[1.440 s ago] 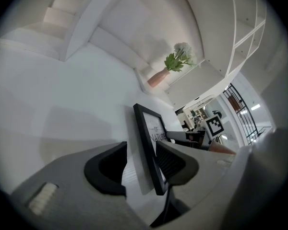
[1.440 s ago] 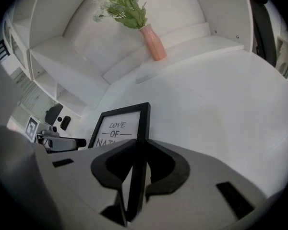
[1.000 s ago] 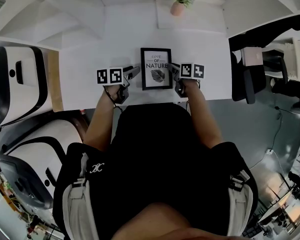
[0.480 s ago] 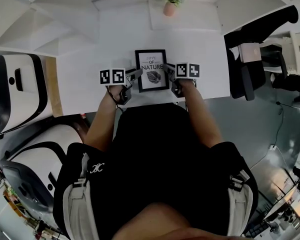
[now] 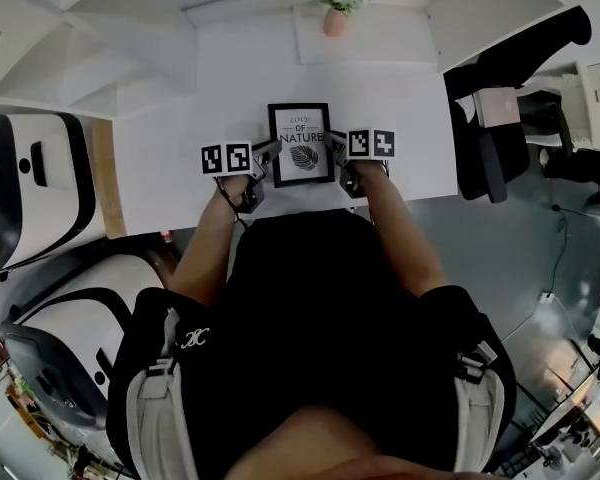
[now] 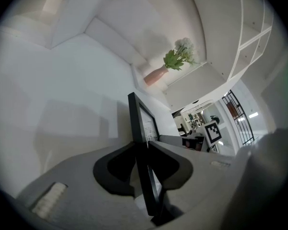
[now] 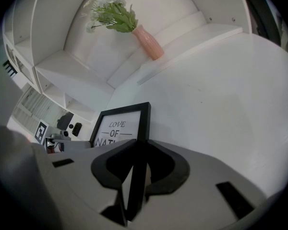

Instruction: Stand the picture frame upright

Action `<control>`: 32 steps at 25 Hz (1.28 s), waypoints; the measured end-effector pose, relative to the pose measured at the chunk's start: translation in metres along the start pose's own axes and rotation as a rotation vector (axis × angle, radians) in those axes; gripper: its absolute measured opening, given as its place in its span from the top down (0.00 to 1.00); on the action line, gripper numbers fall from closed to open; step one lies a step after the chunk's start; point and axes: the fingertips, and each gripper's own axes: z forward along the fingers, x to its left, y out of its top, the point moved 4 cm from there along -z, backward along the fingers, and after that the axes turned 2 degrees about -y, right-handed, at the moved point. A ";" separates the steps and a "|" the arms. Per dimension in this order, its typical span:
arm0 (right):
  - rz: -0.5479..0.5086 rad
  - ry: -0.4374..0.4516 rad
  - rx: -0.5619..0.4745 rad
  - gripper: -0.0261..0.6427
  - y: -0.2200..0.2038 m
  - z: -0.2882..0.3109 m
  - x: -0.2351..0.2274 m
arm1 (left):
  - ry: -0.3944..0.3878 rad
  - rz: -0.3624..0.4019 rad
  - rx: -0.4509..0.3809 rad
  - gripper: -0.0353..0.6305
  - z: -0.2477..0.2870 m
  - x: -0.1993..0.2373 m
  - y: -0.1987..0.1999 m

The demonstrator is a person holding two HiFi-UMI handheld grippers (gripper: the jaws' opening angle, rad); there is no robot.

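Note:
The black picture frame [image 5: 300, 144] with a "LOVE OF NATURE" print faces up at the near side of the white table [image 5: 180, 128]. Whether it lies flat or is slightly raised I cannot tell. My left gripper [image 5: 270, 149] is at its left edge; its jaws have just been closing and now pinch that edge. In the left gripper view the frame [image 6: 140, 123] runs edge-on between the jaws of my left gripper [image 6: 143, 150]. My right gripper [image 5: 333, 140] is shut on the right edge. The right gripper view shows the frame [image 7: 119, 123] clamped in my right gripper [image 7: 137, 150].
A pink vase with white flowers [image 5: 333, 18] stands at the table's far side, also visible as the vase [image 6: 156, 75] and the vase [image 7: 149, 43]. White shelves rise behind it. A dark chair [image 5: 490, 118] is to the right, and white machines [image 5: 30, 168] to the left.
My left gripper moved right onto the frame's left edge and its jaws closed on it. The right gripper kept its hold on the right edge.

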 end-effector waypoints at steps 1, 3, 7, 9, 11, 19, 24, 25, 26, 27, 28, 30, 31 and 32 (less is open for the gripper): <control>-0.009 -0.006 0.000 0.85 0.000 -0.001 0.001 | 0.000 0.010 -0.002 0.81 -0.001 -0.003 0.000; -0.027 -0.012 -0.010 0.85 0.000 -0.005 0.003 | -0.003 0.026 -0.008 0.81 -0.003 -0.008 0.001; -0.093 -0.031 -0.077 0.86 0.013 -0.018 0.014 | -0.006 0.096 -0.053 0.82 -0.011 -0.021 0.012; -0.136 -0.039 -0.123 0.86 0.023 -0.027 0.025 | -0.006 0.143 -0.089 0.82 -0.019 -0.030 0.019; -0.181 -0.039 -0.179 0.86 0.036 -0.038 0.037 | -0.016 0.189 -0.135 0.82 -0.028 -0.042 0.029; -0.383 -0.019 -0.446 0.86 0.083 -0.093 0.104 | 0.008 0.430 -0.357 0.82 -0.085 -0.098 0.066; -0.565 -0.029 -0.661 0.86 0.108 -0.136 0.158 | 0.057 0.622 -0.527 0.82 -0.125 -0.133 0.087; -0.605 -0.031 -0.699 0.86 0.110 -0.143 0.168 | 0.072 0.661 -0.560 0.82 -0.133 -0.138 0.089; -0.641 -0.032 -0.732 0.86 0.112 -0.149 0.178 | 0.084 0.689 -0.590 0.82 -0.141 -0.142 0.091; -0.669 -0.029 -0.757 0.86 0.114 -0.153 0.188 | 0.093 0.706 -0.617 0.82 -0.148 -0.146 0.093; -0.688 -0.022 -0.774 0.86 0.115 -0.156 0.196 | 0.103 0.717 -0.641 0.82 -0.155 -0.147 0.094; -0.714 -0.003 -0.786 0.86 0.117 -0.156 0.210 | 0.131 0.731 -0.678 0.82 -0.168 -0.147 0.095; -0.725 0.006 -0.784 0.86 0.116 -0.155 0.217 | 0.146 0.734 -0.692 0.82 -0.174 -0.145 0.095; -0.735 0.017 -0.780 0.86 0.116 -0.152 0.223 | 0.161 0.735 -0.704 0.82 -0.180 -0.143 0.095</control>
